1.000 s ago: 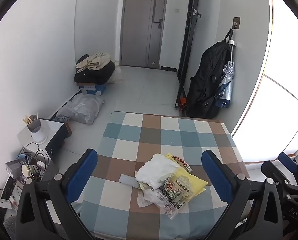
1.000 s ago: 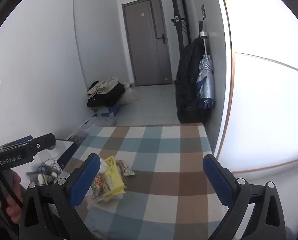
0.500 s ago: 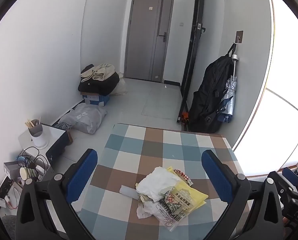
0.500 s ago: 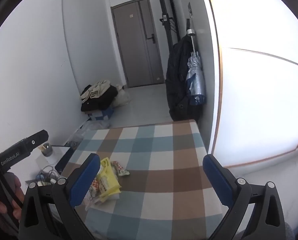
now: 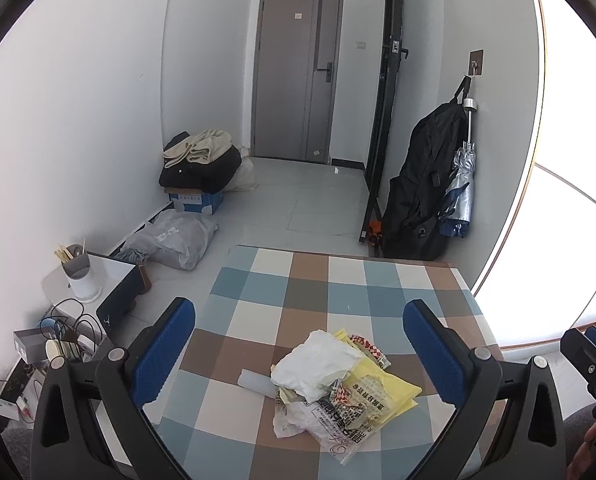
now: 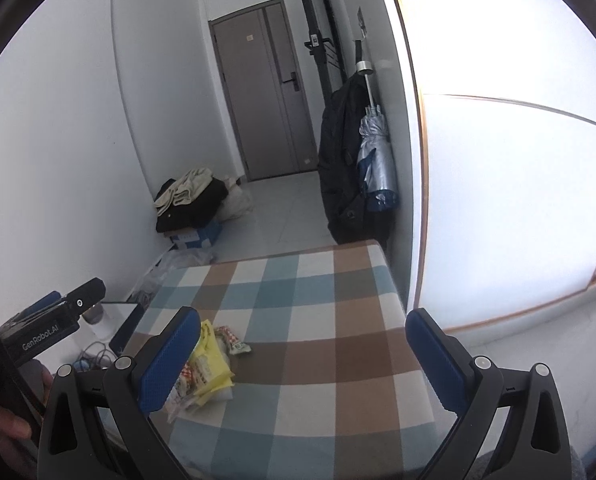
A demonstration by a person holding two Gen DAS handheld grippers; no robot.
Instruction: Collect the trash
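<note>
Left wrist view, nearest first: left gripper (image 5: 298, 354) hanging with jaws spread wide, holding nothing, framing the trash pile (image 5: 338, 388) lying near the front of the checked tablecloth (image 5: 310, 276). Looking light and limp — a crumpled white tissue (image 5: 318, 364) on top, a yellow plastic bag (image 5: 382, 392) under it, a printed clear wrapper (image 5: 338, 428) toward the near edge, a red-checked snack packet (image 5: 368, 346) behind, a small pale roll (image 5: 254, 382) touching the pile's left side. Probably slippery film, crushing readily; best pinching where the layers bunch thickest, at the tissue and yellow bag, rather than at a loose flat corner.

Right wrist view: right gripper (image 6: 302, 354) likewise gaping and empty, hovering over bare cloth, the pile sitting beside its left finger.

Farther out, containers — a white cup (image 5: 81, 276) holding sticks on the low side stand, a tied grey bag (image 5: 174, 240) on the floor with contents hidden, a blue carton (image 5: 196, 200) bearing folded clothes. No bin showing for the trash.
</note>
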